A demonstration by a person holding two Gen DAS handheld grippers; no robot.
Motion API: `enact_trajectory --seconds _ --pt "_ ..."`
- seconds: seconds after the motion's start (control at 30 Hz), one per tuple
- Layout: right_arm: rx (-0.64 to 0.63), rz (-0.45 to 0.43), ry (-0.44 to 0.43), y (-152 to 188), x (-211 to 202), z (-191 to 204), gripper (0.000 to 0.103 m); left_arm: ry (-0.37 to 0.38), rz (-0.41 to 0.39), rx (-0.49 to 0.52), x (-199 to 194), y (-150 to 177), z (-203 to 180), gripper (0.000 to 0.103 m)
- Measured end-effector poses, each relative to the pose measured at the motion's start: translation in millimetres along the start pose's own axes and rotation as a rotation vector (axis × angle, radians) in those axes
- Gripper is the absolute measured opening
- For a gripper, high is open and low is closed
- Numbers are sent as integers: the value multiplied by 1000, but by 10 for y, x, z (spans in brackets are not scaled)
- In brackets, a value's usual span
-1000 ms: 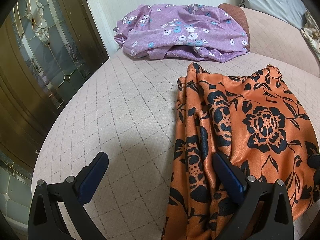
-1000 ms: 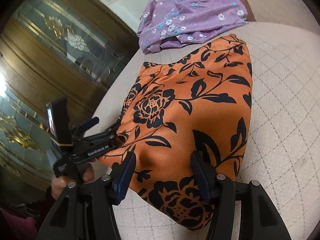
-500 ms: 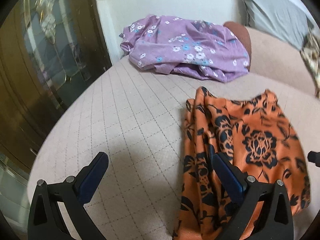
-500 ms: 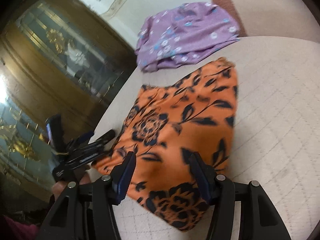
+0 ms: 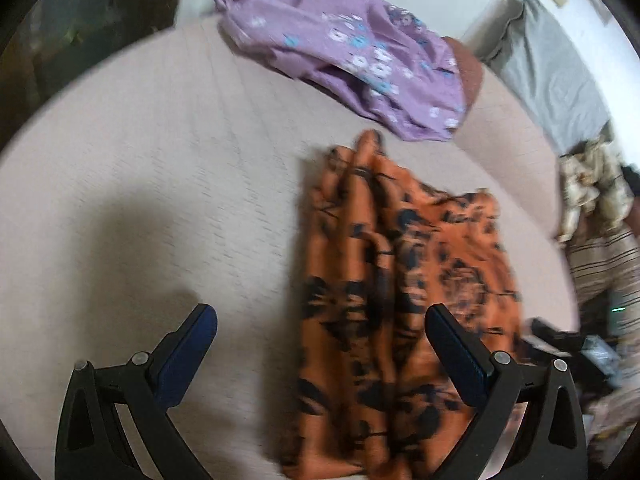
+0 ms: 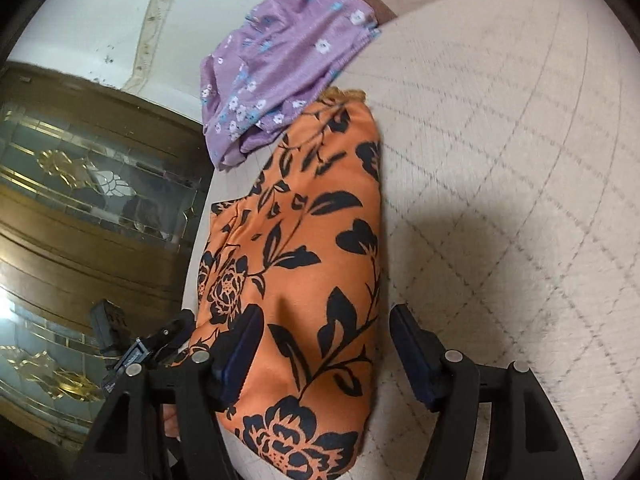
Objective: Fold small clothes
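Between my right gripper's [image 6: 326,354] spread, empty jaws lies the orange floral garment [image 6: 312,264], folded lengthwise on the quilted beige bed cover [image 6: 500,184]. My left gripper [image 5: 320,356] is likewise released, one finger over bare cover, the other over the garment's bunched long edge. To finish well, I judge each gripper should pinch a near corner, taking every layer, then carry both evenly toward the far end so the edges meet. Beyond it, just beside its far end, sits a crumpled purple floral garment [image 6: 276,76]. The left view is motion-blurred, so the layer count is unclear, and the garment's near hem is cut off.
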State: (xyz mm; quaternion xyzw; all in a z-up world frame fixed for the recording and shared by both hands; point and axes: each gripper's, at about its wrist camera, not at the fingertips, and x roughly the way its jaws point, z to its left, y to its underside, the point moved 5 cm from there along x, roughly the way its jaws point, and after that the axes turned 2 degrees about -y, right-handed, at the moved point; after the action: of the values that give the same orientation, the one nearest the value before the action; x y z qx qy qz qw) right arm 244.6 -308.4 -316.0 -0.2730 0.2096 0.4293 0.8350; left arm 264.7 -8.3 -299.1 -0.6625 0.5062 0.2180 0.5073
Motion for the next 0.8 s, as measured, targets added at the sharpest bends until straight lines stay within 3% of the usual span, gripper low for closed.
enact_trajectory --seconds 0.1,0.3,0.47,0.57,0.6,0.63,0.67,0.73,0.8 --pt "32 13 -24 -2 94 -58 70 74 20 -14 50 14 -105 103" --pt "86 27 -107 -13 248 -125 70 98 139 5 309 104 -258 103" --pt "74 18 -148 -58 342 -95 70 79 157 68 373 142 -363 103" --pt "43 4 -140 -66 393 -46 69 123 156 46 391 114 -378 102" --pt "24 -2 -126 -68 421 -24 62 152 156 33 391 109 -395 100" --pt "1 -6 -104 -60 452 -3 56 169 157 26 396 101 -403 83" --pt "-12 -7 -97 -56 483 12 48 177 170 19 418 107 -428 73" --pt "-16 -24 -101 -44 500 32 43 120 154 32 430 105 -441 63" --pt "-41 -37 -79 -34 491 85 40 113 140 40 406 109 -468 56"
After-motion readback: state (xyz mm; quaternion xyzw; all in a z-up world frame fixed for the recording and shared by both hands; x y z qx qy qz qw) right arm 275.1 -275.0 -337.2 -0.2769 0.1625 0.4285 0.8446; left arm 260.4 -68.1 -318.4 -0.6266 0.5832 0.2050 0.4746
